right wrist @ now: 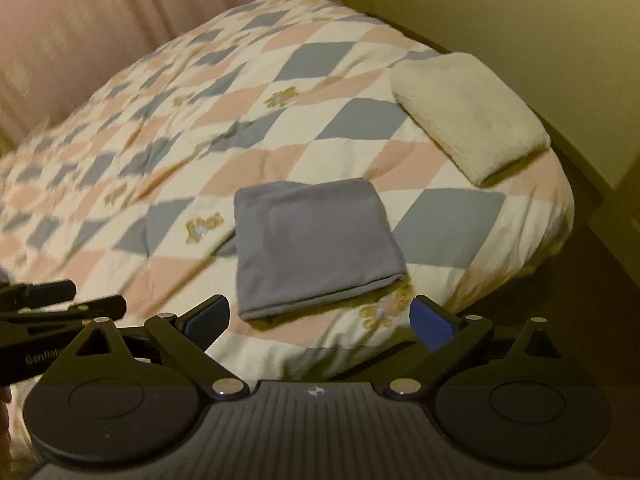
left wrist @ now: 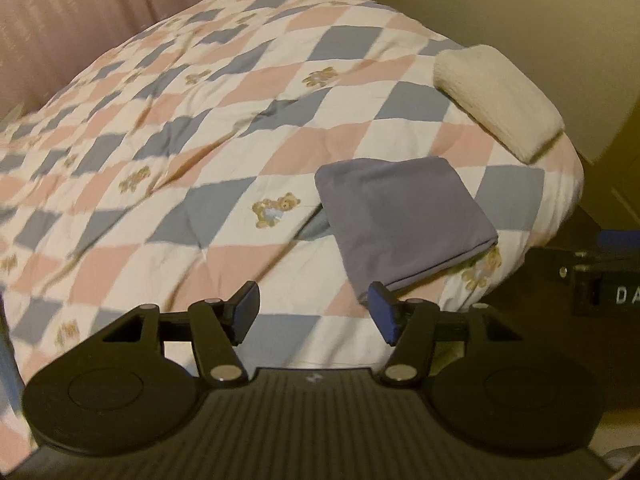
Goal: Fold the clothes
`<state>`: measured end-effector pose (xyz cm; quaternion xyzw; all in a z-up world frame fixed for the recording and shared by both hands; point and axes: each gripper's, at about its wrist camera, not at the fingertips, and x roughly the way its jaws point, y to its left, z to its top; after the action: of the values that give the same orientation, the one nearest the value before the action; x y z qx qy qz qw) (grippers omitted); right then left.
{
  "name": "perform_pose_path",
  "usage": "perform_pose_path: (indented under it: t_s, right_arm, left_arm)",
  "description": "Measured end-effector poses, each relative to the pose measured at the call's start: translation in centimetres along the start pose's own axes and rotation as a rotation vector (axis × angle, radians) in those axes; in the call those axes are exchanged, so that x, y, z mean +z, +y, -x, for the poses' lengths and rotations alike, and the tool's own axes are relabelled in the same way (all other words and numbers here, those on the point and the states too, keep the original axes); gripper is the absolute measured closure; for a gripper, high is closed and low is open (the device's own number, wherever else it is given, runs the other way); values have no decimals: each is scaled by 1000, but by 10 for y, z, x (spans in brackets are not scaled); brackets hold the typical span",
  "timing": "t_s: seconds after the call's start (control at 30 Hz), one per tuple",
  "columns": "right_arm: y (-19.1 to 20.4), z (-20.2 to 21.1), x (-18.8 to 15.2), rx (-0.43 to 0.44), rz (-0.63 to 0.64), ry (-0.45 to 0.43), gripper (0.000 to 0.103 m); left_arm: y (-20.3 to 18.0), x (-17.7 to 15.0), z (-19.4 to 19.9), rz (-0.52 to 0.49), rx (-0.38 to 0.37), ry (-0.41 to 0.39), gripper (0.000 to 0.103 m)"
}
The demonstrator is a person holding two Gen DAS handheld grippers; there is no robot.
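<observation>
From the left wrist view, my left claw sits low over the near edge of the quilt, jaws spread wide and gripping nothing. Its right blue pad looks to be at, maybe just touching, the near corner of the grey cloth; I can't tell whether there is contact. The right claw is also wide open and empty, held back from the bed with clear quilt between its pads and the cloth.

The grey cloth is already a compact, squarish packet lying flat near the bed's near right corner. From the right claw it lies straight ahead and slightly left, its layered fold edge turned toward me and running roughly across my view. From the left claw it lies ahead and to the right. I judge the left is the nearer of the two, though the right is better centred on it. The left claw's arm shows at the left edge of the right wrist view.

Farther back, close to the bed's right edge, a cream cloth lies folded as a thick pad, well apart from the grey one. Beyond, the quilt runs up to a pink curtain.

I judge both pieces are folded, so this fold is essentially done.
</observation>
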<state>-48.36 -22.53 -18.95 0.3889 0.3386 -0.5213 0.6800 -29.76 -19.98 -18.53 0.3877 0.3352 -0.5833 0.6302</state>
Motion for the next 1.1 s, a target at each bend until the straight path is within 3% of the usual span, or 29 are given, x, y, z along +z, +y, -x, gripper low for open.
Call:
perform_pose_path:
  t_s: [0.27,0.5,0.8,1.1]
  right_arm:
    - [-40,11,9,55,153,28,4]
    - [-37,15,10,142,269,33,4]
    - [-37,21,12,180,338,33,4]
    - [-54,11,5,168,348,88,3]
  left_arm:
    - [-49,-19,22,148,71,-1,44]
    - [-54,-38,50,257,164,-24,43]
    - [-66,-42,63,302,193,-36,42]
    - [-84,-51,52,307,184,20,40]
